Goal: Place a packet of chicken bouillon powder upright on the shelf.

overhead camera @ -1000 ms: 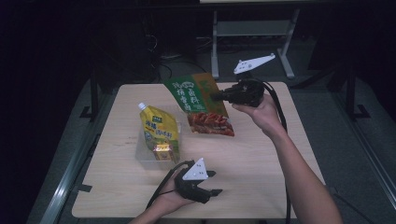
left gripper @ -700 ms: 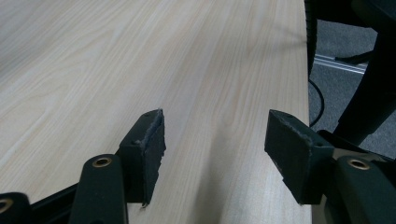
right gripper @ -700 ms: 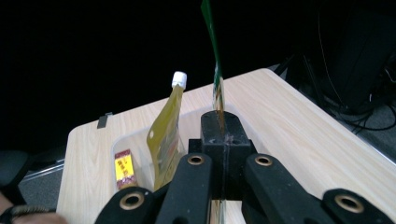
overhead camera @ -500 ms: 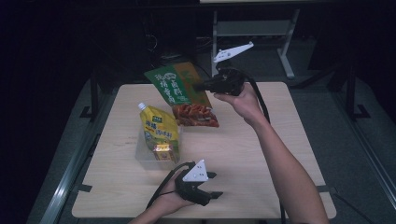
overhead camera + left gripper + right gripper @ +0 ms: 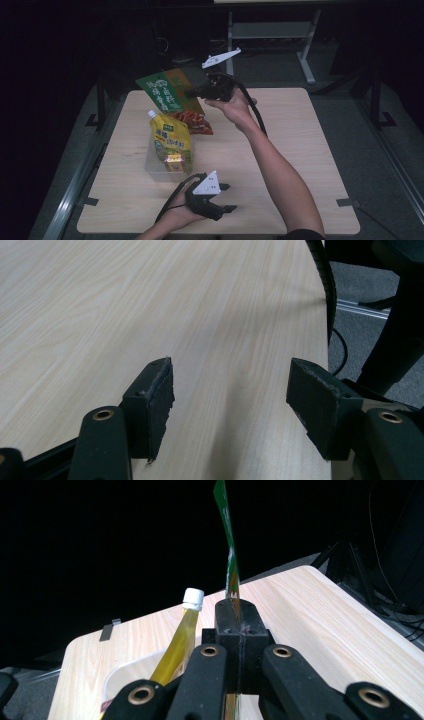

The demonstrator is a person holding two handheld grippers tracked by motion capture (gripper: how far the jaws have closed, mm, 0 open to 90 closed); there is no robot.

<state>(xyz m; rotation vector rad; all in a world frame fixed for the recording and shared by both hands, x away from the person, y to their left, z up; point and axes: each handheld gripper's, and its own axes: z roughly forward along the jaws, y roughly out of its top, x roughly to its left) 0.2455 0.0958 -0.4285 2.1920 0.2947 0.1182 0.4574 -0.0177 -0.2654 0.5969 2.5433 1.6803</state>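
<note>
1. Right gripper [image 5: 192, 93], black, two-jawed, with a grey three-cornered plate on top, is held in the air above the far part of the pale wooden table [image 5: 300, 150]. Jaws are pressed together on the edge of a flat green and orange snack bag with printed lettering [image 5: 167, 92].
2. In the right gripper view the green bag [image 5: 231, 565] stands edge-on, pinched between the two black jaws and rising straight up from them.
3. From the high view, the bag hangs tilted, its green upper part out past the far-left table edge, its reddish lower end just above the tabletop, near the yellow pouch.
4. Yellow spouted pouch with a white screw cap [image 5: 170, 137] stands upright in a clear, shallow plastic tub [image 5: 155, 170] on the left half of the table. Same pouch [image 5: 177, 642] shows in the right gripper view, just left of the jaws.
5. Left gripper [image 5: 225, 196], also black with a grey plate, sits low at the near edge of the table, well apart from the tub and bag. Jaws stand wide apart, have just been opening a little, nothing between them.
6. Left gripper view: both black pads [image 5: 155, 395] over bare wood grain; a black cable [image 5: 325, 285] runs along the table edge beyond.
</note>
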